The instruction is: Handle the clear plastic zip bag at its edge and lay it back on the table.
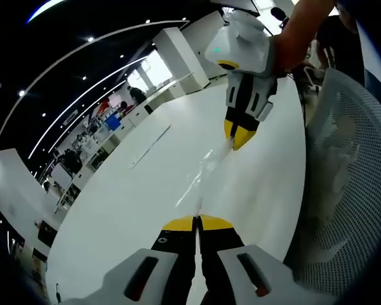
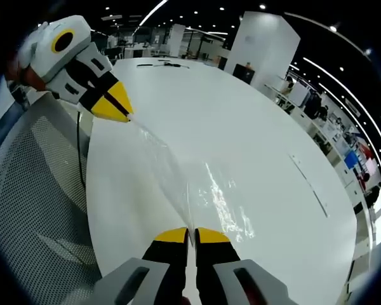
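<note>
While the clear plastic zip bag (image 2: 178,181) is hanging in the air above the white table (image 2: 254,114), it is stretching between the two grippers. In the lower middle of the left gripper view, the left gripper (image 1: 197,222) is pinching one edge with its yellow tips pressed together. Near the top of that view, the right gripper (image 1: 239,138) is clamping the far edge the same way. The bag is looking thin, soft and very light, so it is probably going to flop and slip easily. Holding it right at the edges seems best. It is shiny and see-through. A grey mesh chair (image 2: 32,203) is sitting beside the smooth, round-edged table.
</note>
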